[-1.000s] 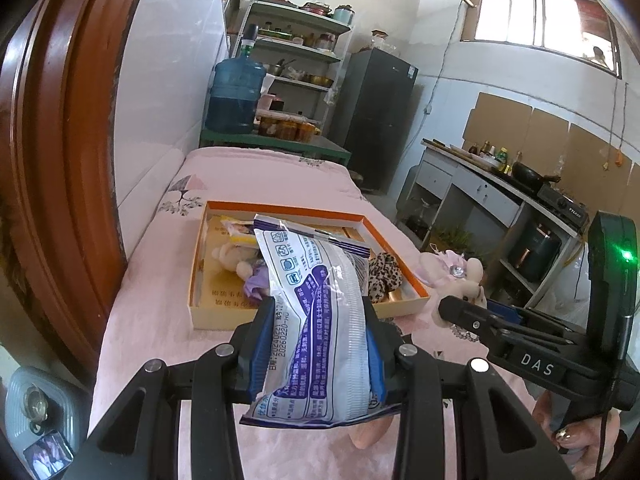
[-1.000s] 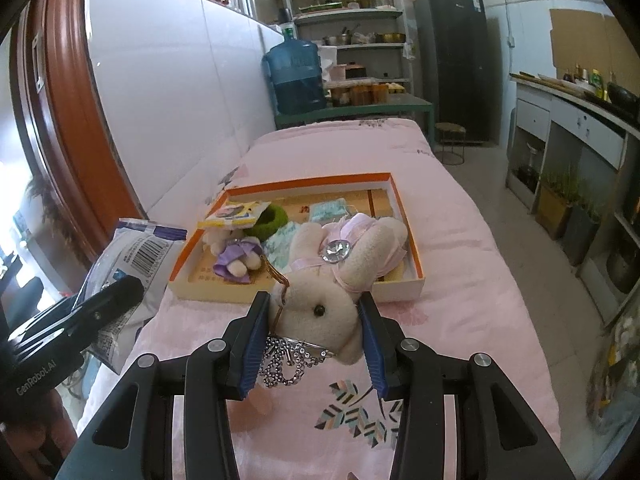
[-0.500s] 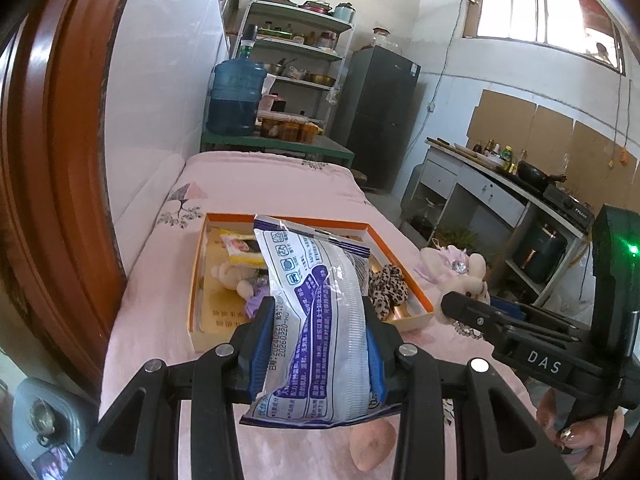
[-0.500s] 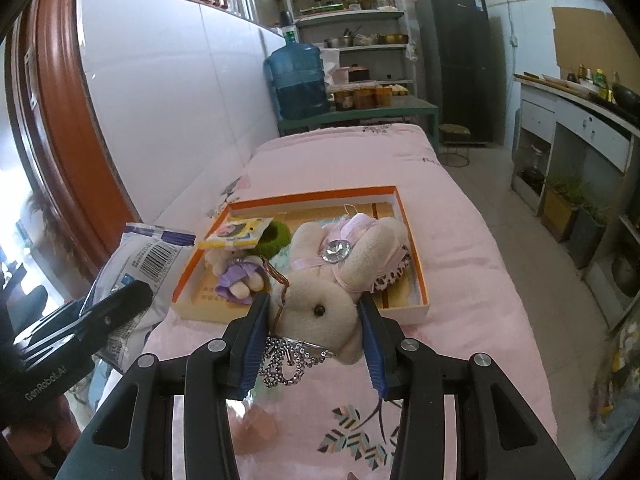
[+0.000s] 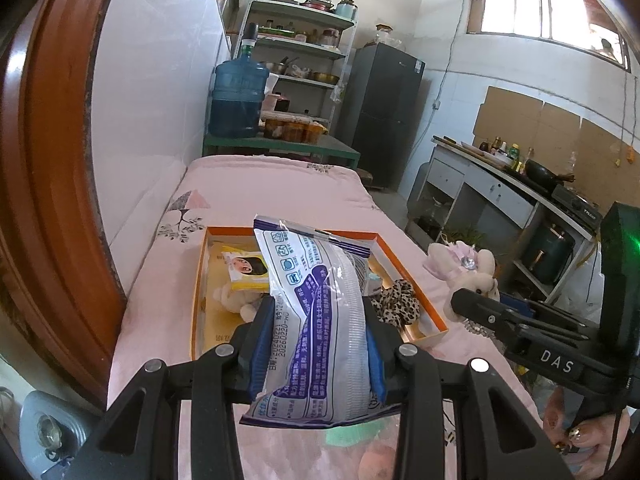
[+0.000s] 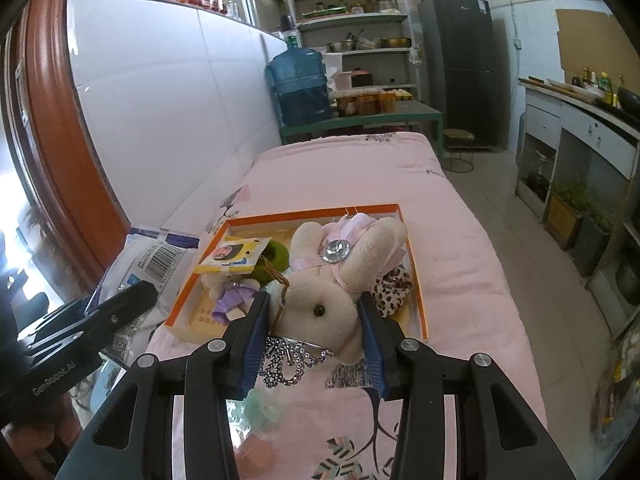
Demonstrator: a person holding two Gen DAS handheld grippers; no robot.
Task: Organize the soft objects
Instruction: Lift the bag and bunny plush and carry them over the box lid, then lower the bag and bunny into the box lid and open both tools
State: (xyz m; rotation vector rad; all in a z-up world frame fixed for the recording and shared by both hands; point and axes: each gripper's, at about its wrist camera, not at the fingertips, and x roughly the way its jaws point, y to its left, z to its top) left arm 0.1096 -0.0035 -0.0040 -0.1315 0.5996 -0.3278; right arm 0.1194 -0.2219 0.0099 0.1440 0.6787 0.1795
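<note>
While clamped mid-body in the left gripper (image 5: 316, 344), the crinkly purple-and-white plastic pack (image 5: 320, 320) hangs above the orange tray's (image 5: 436, 330) near edge: light, slippery. Right gripper (image 6: 314, 336) squeezes the cream plush rabbit's (image 6: 336, 276) soft head.

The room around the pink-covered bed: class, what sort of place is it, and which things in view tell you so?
Probably a lived-in home room that serves as kitchen and bedroom together. A pink-covered bed stands beside open shelves of pots, a dark fridge, a large water bottle and a cooking counter.
</note>
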